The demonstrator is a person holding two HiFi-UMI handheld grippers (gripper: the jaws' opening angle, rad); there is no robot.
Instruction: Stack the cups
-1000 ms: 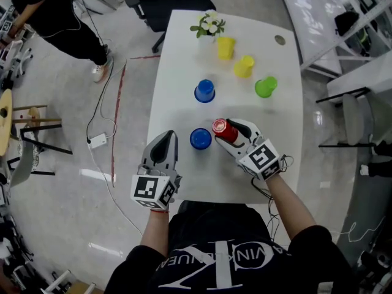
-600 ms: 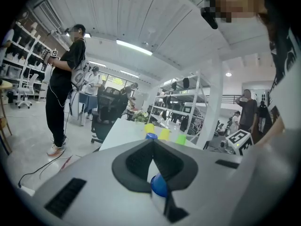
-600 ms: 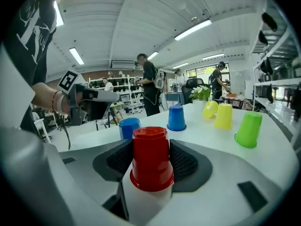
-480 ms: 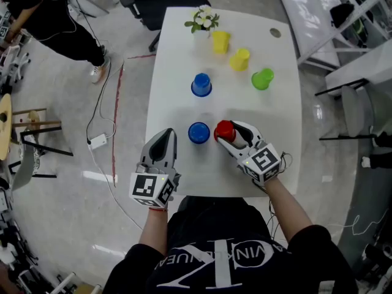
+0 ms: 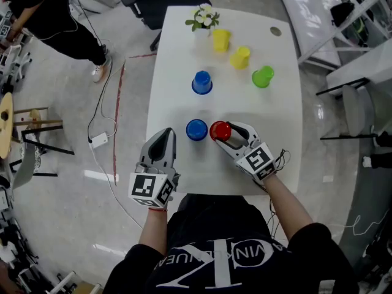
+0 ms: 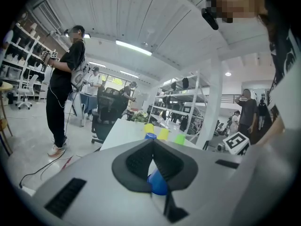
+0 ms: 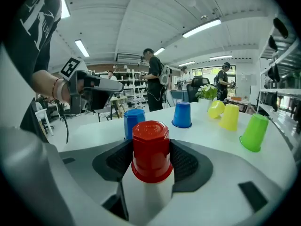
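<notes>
Right gripper (image 5: 228, 134) pinched the upside-down red cup (image 5: 219, 130), with the blue cup (image 5: 196, 129) just at its 9 o'clock. Left gripper (image 5: 163, 141) was pressed together, empty.

The held cup (image 5: 218, 130) is sitting between the jaws of the right gripper (image 5: 222, 133), with a second cup (image 5: 196, 129) standing just left of it. Behind it a third cup (image 5: 202, 82) is standing, a row of three cups (image 5: 239, 57) is running farther back to the right, and the plant (image 5: 205, 22) is standing farthest back.
</notes>
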